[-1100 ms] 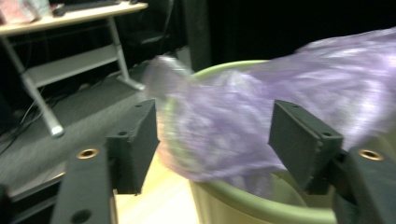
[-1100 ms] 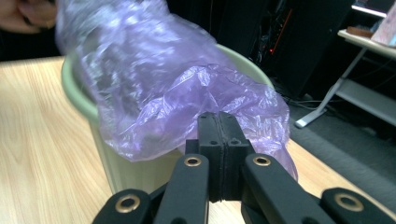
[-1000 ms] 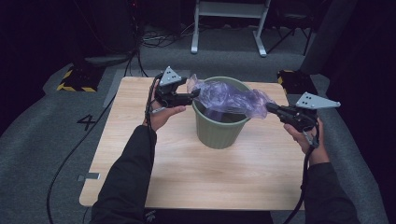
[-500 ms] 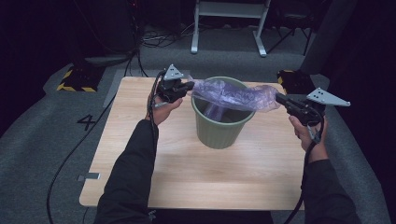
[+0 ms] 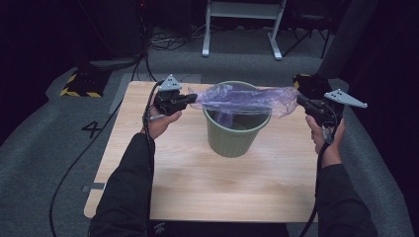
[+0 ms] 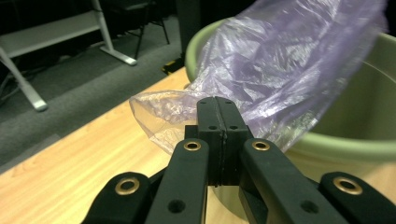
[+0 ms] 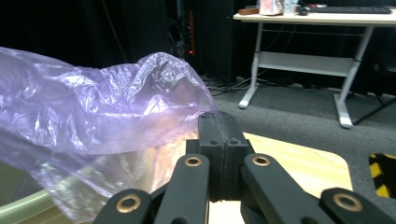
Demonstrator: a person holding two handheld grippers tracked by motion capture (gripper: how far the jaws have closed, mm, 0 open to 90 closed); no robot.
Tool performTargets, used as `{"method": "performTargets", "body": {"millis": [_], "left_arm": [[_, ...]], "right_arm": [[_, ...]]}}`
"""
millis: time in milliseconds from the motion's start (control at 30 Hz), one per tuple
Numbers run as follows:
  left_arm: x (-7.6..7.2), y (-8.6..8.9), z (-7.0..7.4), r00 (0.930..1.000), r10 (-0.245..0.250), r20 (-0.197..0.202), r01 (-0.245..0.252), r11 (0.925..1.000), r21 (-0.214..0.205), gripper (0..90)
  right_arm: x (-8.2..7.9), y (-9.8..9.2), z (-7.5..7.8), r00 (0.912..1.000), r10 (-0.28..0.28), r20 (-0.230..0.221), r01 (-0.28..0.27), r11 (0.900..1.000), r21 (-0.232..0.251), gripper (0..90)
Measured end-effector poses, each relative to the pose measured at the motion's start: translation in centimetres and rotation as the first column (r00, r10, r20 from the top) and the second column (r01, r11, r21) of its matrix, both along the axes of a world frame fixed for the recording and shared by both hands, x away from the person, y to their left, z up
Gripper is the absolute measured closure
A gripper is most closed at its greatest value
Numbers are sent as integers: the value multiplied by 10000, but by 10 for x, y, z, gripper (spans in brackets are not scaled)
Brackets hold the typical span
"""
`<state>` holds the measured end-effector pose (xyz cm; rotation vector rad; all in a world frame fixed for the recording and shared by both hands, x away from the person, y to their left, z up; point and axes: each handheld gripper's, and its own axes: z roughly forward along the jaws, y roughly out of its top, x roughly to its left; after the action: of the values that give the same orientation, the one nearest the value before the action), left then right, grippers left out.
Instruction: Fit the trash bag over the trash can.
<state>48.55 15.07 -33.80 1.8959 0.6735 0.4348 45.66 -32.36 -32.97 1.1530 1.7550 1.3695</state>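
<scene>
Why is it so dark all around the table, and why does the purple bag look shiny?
High view: light falls on the wooden table while the room behind stays near black. Left gripper view: the purple bag catches pale glints on its crinkles; the left tool looks soft up close. Right gripper view: the bag glows see-through, the bin rim blurs.

Table (image 5: 163,187): light wood-grain top with rounded corners, filling the centre and lower middle of the high view, set on grey carpet (image 5: 54,143); directly on it, one green bucket (image 5: 232,140) standing upright, slightly above and right of the top's centre.
</scene>
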Motion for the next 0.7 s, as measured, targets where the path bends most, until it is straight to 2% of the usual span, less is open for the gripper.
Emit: {"method": "performTargets", "body": {"millis": [167, 333, 400, 467, 633, 700], "left_arm": [[-13, 6, 0, 9992, -404, 21, 404, 9992, -34, 896], [-31, 11, 0, 9941, -1080, 51, 1081, 9938, -256, 896], [-38, 11, -1, 9920, -1264, -9, 1263, 9919, -110, 896], [-47, 12, -3, 9870, -1605, -42, 1604, 9869, -177, 896], [-70, 10, -11, 9774, -2113, -72, 2114, 9771, 239, 896], [-77, 10, -14, 9752, -2213, -11, 2212, 9747, 319, 896]], "right_arm": [[2, 0, 0, 9995, -295, -138, 293, 9995, -124, 900], [4, 0, 1, 9976, -663, -191, 655, 9970, -402, 900], [4, 1, 0, 9968, -762, -239, 750, 9959, -497, 900], [5, 1, 0, 9961, -829, -295, 812, 9952, -545, 900], [5, 1, 0, 9936, -1078, -326, 1053, 9920, -701, 900], [5, 0, 0, 9953, -909, -336, 889, 9944, -571, 900]]}}
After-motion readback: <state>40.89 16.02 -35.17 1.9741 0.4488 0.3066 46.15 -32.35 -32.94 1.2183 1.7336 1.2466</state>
